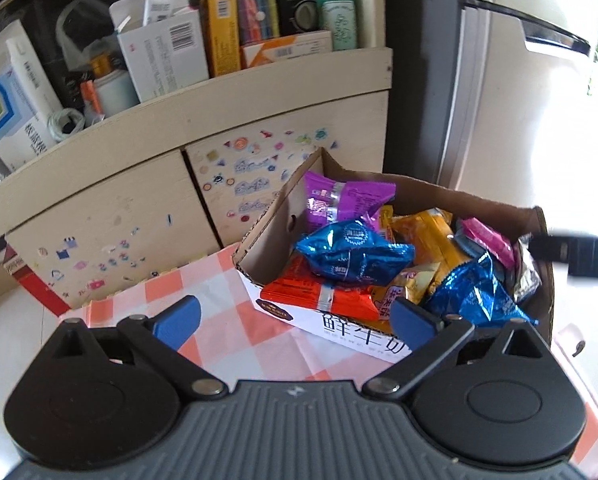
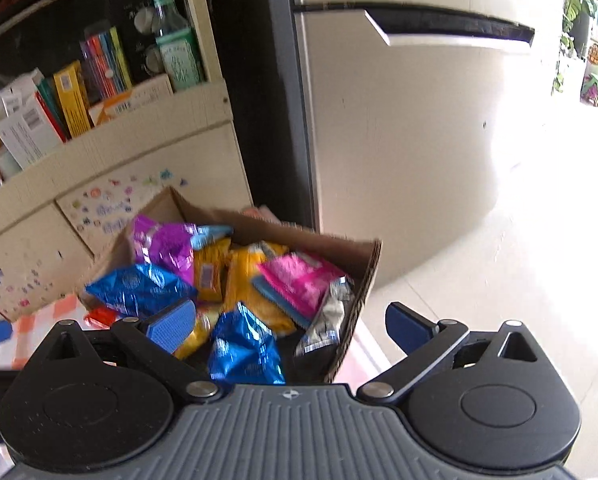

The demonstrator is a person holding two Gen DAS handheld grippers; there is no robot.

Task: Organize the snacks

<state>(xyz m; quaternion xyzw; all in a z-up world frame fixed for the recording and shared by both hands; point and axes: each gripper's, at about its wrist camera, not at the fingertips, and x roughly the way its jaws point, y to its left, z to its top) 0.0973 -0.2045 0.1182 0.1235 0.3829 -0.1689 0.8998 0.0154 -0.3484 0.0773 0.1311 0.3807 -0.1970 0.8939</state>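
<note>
While both grippers hang above cardboard box (image 1: 399,190) on checked cloth (image 1: 235,332), step reads as late: snacks already piled inside. Left gripper (image 1: 295,316) jaws wide apart, empty. Right gripper (image 2: 291,326) jaws apart, nothing clamped. Next move likely needs check for stray packets. Wrappers crinkly foil: blue packet (image 1: 355,254) puffed, purple packet (image 1: 339,200) glossy, red pack (image 1: 319,300) flat. Box corrugated, rigid.
</note>
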